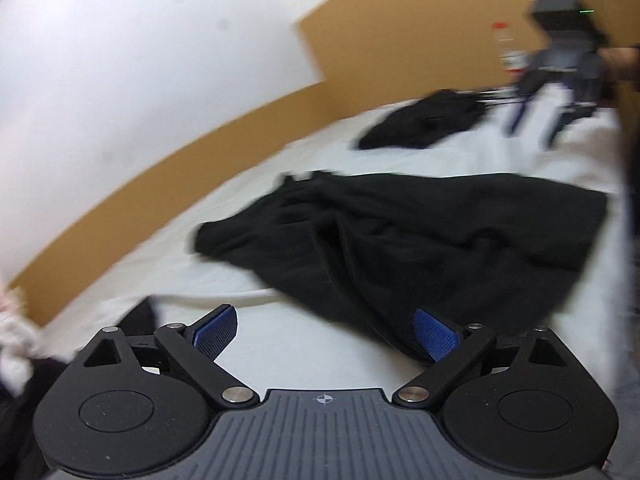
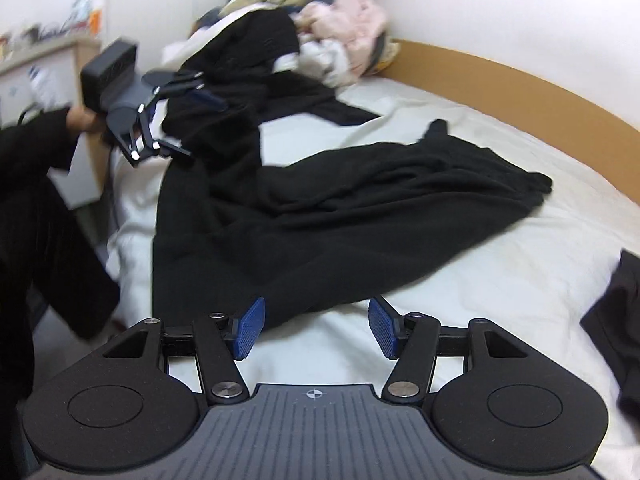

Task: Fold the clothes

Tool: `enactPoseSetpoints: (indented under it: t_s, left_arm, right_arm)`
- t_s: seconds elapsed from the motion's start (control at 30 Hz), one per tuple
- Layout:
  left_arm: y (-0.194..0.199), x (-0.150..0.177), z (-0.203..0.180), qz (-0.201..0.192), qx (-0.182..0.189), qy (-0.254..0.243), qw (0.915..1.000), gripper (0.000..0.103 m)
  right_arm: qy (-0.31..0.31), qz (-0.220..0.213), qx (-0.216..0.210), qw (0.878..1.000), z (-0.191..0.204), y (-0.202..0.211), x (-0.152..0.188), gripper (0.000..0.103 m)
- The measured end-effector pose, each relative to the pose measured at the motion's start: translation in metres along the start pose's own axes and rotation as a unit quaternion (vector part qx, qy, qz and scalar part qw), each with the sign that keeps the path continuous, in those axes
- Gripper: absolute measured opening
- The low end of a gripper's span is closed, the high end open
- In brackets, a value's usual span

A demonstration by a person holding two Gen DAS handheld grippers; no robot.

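Both jaws of the left hand-held gripper [image 1: 325,333] are spread wide, nothing between them. The right hand-held gripper [image 2: 316,328] is also spread and empty. The black garment [image 2: 320,216] lies crumpled on the white bed [image 2: 500,264], just ahead of each gripper's fingertips. A clothes pile [image 2: 332,28] sits farther beyond.

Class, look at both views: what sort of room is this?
Most likely a bedroom: a bed with a white sheet, a wooden bed frame against the wall, and a heap of clothes piled at one end.
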State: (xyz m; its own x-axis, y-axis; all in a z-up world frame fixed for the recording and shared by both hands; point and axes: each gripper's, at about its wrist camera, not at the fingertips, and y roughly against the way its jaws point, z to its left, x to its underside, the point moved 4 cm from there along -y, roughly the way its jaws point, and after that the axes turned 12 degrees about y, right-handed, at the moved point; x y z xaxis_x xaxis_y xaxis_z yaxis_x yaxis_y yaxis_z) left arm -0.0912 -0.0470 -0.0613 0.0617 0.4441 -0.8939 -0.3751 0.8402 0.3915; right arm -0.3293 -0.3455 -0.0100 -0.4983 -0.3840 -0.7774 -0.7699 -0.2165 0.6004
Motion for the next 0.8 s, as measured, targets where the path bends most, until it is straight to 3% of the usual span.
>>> enactPoseSetpoints:
  t_s: [0.13, 0.2, 0.23, 0.27, 0.33, 0.4, 0.43, 0.47, 0.53, 0.57, 0.6, 0.63, 0.67, 0.8]
  left_arm:
    - [0.012, -0.016, 0.035, -0.081, -0.001, 0.117, 0.9898, 0.095]
    - [0.014, -0.019, 0.056, -0.111, -0.037, 0.175, 0.9776, 0.103]
    - [0.007, -0.016, 0.067, -0.095, -0.067, 0.2, 0.9728, 0.102]
    - [-0.006, -0.01, 0.075, -0.054, -0.083, 0.218, 0.9709, 0.098]
    - [-0.033, 0.007, 0.077, 0.038, -0.079, 0.232, 0.9689, 0.085]
    - [-0.057, 0.022, 0.061, 0.116, -0.049, 0.213, 0.9689, 0.085]
    - [-0.065, 0.027, 0.047, 0.14, -0.033, 0.191, 0.9711, 0.08]
    - [-0.069, 0.028, 0.032, 0.149, -0.01, 0.168, 0.9745, 0.069]
    - [-0.052, 0.012, -0.002, 0.089, 0.075, 0.115, 0.9865, 0.067]
    - [-0.035, 0.001, -0.021, 0.044, 0.132, 0.088, 0.9863, 0.073]
    - [-0.019, -0.009, -0.039, 0.01, 0.19, 0.068, 0.9794, 0.081]
    - [-0.005, -0.018, -0.055, -0.016, 0.238, 0.052, 0.9698, 0.099]
    - [0.001, -0.024, -0.066, -0.022, 0.257, 0.045, 0.9652, 0.099]
    - [0.008, -0.04, -0.072, -0.042, 0.258, 0.049, 0.964, 0.098]
  right_arm:
    - [-0.001, 0.005, 0.002, 1.0, 0.0, -0.002, 0.002, 0.06]
    - [-0.003, 0.007, -0.001, 1.0, -0.001, -0.003, 0.004, 0.06]
    - [-0.004, 0.008, -0.003, 1.0, -0.001, -0.003, 0.005, 0.06]
    - [-0.004, 0.011, -0.005, 1.0, -0.001, -0.006, 0.005, 0.06]
    - [-0.004, 0.018, -0.008, 1.0, -0.002, -0.015, 0.003, 0.061]
    - [-0.004, 0.022, -0.01, 1.0, -0.001, -0.017, 0.004, 0.061]
    - [-0.004, 0.024, -0.01, 1.0, 0.0, -0.018, 0.004, 0.061]
    - [-0.005, 0.025, -0.011, 1.0, 0.0, -0.019, 0.005, 0.061]
    - [-0.005, 0.028, -0.012, 1.0, 0.001, -0.02, 0.005, 0.061]
    - [-0.005, 0.028, -0.012, 1.0, 0.001, -0.021, 0.005, 0.062]
    - [-0.005, 0.028, -0.013, 1.0, 0.001, -0.022, 0.005, 0.062]
    - [-0.006, 0.028, -0.014, 0.999, 0.001, -0.023, 0.005, 0.062]
    - [-0.006, 0.028, -0.015, 0.999, 0.001, -0.024, 0.005, 0.062]
    - [-0.002, 0.024, -0.015, 1.0, 0.001, -0.03, 0.002, 0.063]
